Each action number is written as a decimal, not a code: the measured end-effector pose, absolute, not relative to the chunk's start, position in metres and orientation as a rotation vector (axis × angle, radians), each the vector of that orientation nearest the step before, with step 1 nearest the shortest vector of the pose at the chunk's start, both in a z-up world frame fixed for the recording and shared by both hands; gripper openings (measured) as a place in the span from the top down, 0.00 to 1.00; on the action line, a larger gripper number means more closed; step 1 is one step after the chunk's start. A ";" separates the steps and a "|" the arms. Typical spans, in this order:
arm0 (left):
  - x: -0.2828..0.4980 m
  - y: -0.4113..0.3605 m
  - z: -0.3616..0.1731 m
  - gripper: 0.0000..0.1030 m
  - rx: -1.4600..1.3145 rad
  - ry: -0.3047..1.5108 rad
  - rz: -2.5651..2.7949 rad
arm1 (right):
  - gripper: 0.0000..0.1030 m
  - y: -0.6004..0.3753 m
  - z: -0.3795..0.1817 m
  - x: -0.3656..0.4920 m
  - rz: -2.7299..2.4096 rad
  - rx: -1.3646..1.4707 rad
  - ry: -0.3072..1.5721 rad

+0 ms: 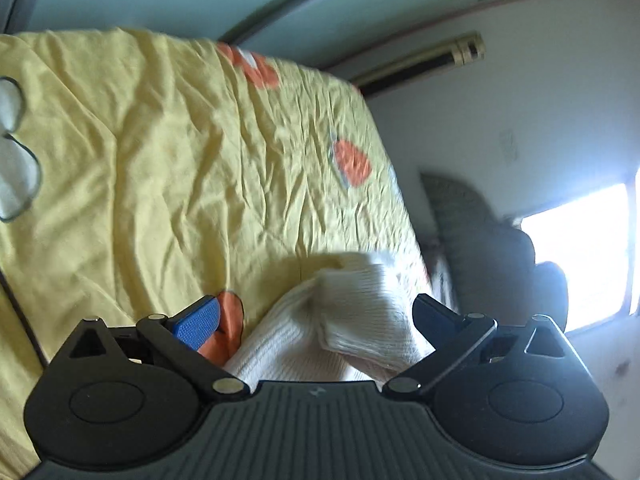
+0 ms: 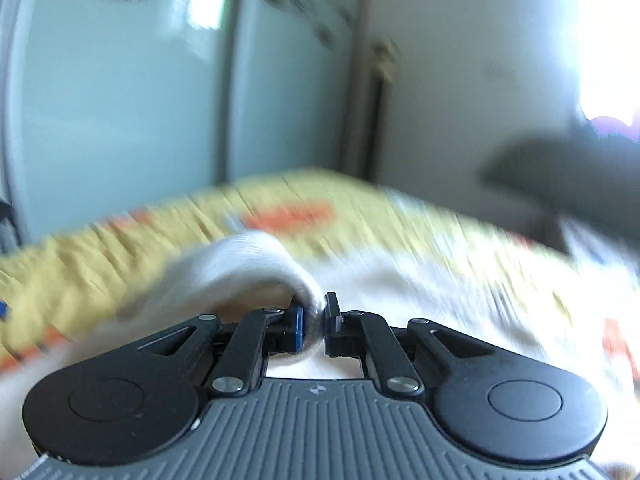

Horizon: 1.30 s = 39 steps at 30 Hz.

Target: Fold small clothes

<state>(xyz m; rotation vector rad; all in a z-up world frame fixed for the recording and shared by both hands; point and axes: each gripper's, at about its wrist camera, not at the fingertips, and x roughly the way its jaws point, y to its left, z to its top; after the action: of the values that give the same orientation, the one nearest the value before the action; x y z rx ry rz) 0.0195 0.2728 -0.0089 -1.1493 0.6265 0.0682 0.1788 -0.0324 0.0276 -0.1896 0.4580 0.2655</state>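
On the bed (image 1: 160,140), near its right edge, lies the white knit (image 1: 340,320), bunched up and not yet neatly folded, so I'd say most of the job's left. My right claw (image 2: 318,320) is clenched on a fold of it; my left claw (image 1: 316,316) gapes wide around it, gripping nothing. Yellow sheet, orange patches, pale wardrobe (image 2: 120,80) behind.

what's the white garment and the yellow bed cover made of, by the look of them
White garment: looks like a ribbed knit, soft and matte; fine parallel ribs show. Yellow bed cover: seems a thin woven cotton-like cloth, matte, with sharp fine creases and orange printed patches.
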 end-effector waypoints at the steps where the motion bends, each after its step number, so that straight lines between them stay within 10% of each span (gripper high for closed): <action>1: 0.024 0.268 -0.010 0.00 -1.139 0.643 0.050 | 0.87 -0.041 0.019 0.181 0.256 -0.178 0.513; 4: 0.036 0.254 -0.010 0.00 -1.108 0.689 0.015 | 0.65 -0.048 -0.006 0.168 0.228 -0.227 0.554; 6: 0.040 0.246 -0.008 0.00 -1.084 0.704 0.004 | 0.23 -0.040 -0.014 0.156 0.187 -0.311 0.504; 9: 0.045 0.233 -0.005 0.00 -1.013 0.722 0.017 | 0.17 -0.023 -0.022 0.132 0.142 -0.508 0.364; 16: 0.063 0.211 -0.012 0.00 -0.981 0.763 -0.040 | 0.22 0.034 -0.038 0.125 0.216 -0.948 0.141; 20: 0.076 0.202 -0.018 0.00 -1.017 0.758 -0.076 | 0.82 0.041 -0.030 0.121 0.273 -0.926 0.167; 35: 0.096 0.179 -0.003 0.01 -1.052 0.717 -0.146 | 0.88 -0.007 0.044 0.137 0.513 -0.075 0.396; 37: 0.097 0.182 -0.004 0.15 -1.073 0.709 -0.135 | 0.88 -0.002 0.047 0.132 0.543 -0.092 0.388; 39: 0.099 0.184 -0.006 0.57 -1.093 0.718 -0.141 | 0.88 0.011 0.045 0.121 0.524 -0.209 0.349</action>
<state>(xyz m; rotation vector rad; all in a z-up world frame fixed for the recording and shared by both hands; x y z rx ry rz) 0.0994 0.1841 -0.0058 -1.0934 0.7181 -0.1412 0.1214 0.0108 0.0454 -0.2088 0.3493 0.5240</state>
